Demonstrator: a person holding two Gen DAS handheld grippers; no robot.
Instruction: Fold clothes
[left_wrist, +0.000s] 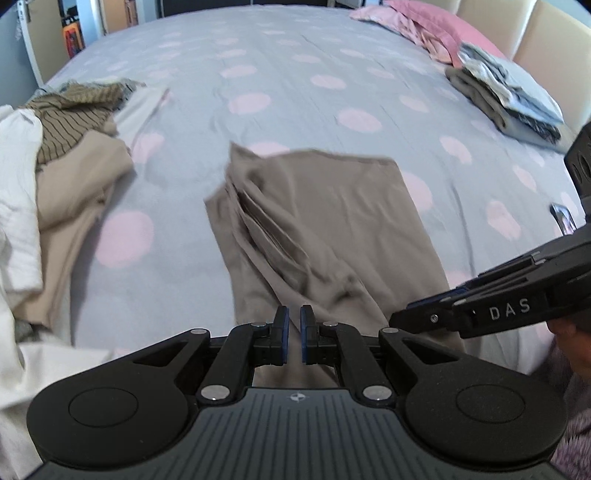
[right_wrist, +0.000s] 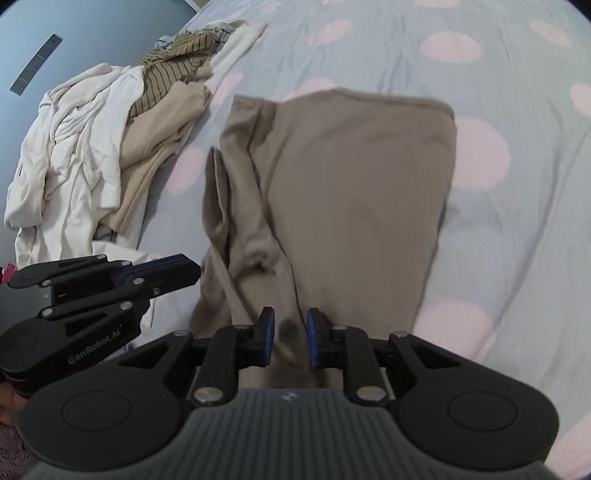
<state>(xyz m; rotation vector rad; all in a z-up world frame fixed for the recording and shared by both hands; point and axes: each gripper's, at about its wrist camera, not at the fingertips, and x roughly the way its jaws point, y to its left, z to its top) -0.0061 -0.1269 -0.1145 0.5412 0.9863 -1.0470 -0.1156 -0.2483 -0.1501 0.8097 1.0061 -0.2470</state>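
Bedroom scene: a wide bed under a grey sheet with pale pink dots fills both wrist views and serves as the folding surface. At centre frame in each view lies a taupe garment, spread lengthwise away from the cameras, its far hem straight and its left side gathered into several long pleats. Its near end runs down to the bottom of each frame, beneath the fingers.

Left gripper, lower centre of the left wrist view: blue pads nearly pressed together with only a narrow slit between them; cloth passes under the tips, but whether any is pinched cannot be told. Right gripper, lower centre of the right wrist view: jaws partly spread, a wider gap with the taupe fabric showing through it, pads not visibly pressing on the cloth. Each tool also appears at the edge of the other's view, so the two work side by side at the garment's near end, probably so that the near edge can be managed at two points at once.

Unfolded laundry (white, beige and brown-striped pieces) is heaped at the left of both frames, apparently the supply awaiting folding. A folded stack sits at upper right of the left wrist view, beside pink bedding, kept well apart from the heap, which leaves the middle of the bed free for the piece in hand.
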